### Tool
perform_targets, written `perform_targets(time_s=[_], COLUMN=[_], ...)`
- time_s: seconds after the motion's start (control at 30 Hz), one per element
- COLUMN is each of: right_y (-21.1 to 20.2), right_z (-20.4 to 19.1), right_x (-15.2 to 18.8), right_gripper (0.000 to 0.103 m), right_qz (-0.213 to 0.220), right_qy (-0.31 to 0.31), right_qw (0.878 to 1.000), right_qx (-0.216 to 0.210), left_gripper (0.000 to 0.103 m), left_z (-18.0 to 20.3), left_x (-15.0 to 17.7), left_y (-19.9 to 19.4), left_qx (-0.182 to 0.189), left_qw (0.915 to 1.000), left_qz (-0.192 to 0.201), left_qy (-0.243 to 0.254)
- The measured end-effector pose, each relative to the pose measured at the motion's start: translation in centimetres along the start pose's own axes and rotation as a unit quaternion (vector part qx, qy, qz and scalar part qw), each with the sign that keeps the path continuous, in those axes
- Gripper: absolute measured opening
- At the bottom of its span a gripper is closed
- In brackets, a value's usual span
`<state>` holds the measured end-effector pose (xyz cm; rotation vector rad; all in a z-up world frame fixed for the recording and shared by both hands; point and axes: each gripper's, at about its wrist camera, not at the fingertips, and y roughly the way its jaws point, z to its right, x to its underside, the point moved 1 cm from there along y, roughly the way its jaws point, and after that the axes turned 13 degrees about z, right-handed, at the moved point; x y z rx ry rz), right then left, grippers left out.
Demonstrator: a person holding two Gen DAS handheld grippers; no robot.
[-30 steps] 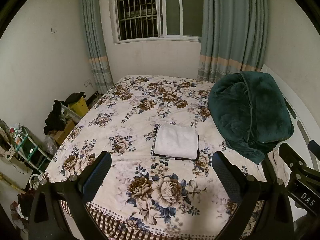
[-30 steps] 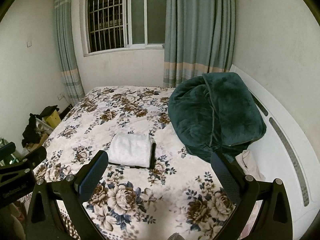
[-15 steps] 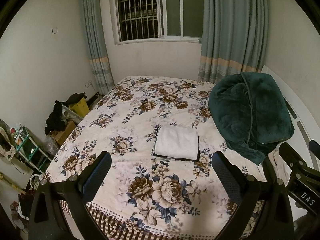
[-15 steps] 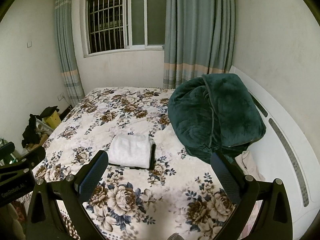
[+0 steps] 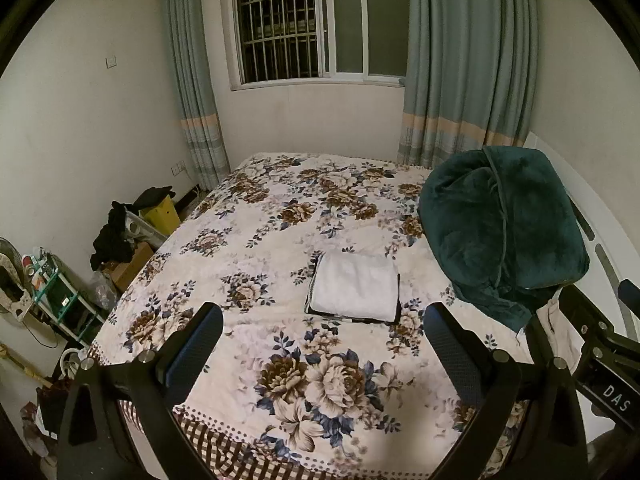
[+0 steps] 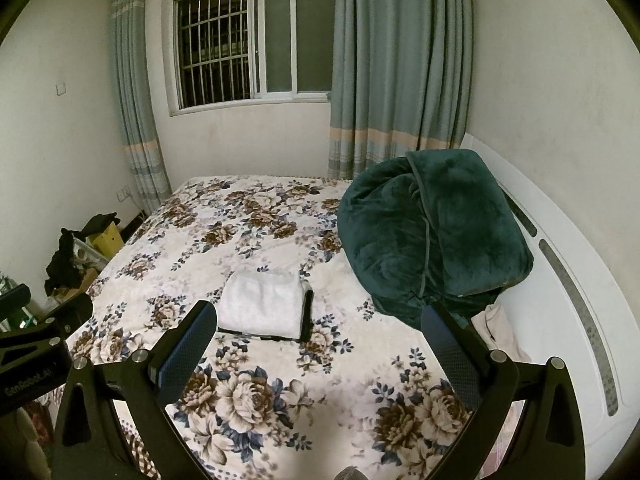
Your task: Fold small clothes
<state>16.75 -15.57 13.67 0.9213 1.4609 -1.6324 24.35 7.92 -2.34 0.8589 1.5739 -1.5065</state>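
A small stack of folded clothes, white on top with dark pieces under it, lies flat in the middle of the flowered bed. My left gripper hangs open above the bed's near edge, well short of the stack, with nothing between its fingers. My right gripper is open too, held back over the near part of the bed, empty. Each gripper shows at the side of the other's view: the right gripper's body, the left gripper's body.
A bulky dark green blanket is heaped at the bed's right side against a white headboard. A pale garment lies beside it. Boxes, dark clothes and a small shelf crowd the floor at the left. Window and curtains stand behind.
Both views have drifted very slightly; the stack and the blanket have not moved. Both grippers stay open.
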Motion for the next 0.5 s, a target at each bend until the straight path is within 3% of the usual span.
perform_targets(time_s=[0.5], right_y=[0.13], right_z=[-0.08], right_x=[-0.14], right_gripper=[0.103], right_qz=[0.001], right_qy=[-0.002], right_qw=[1.0], right_qx=[0.002], left_gripper=[0.103], left_z=[-0.06], left_x=[-0.7], left_y=[0.23], left_qx=[-0.003], left_qw=[1.0], left_qz=[0.006], left_qy=[0.0])
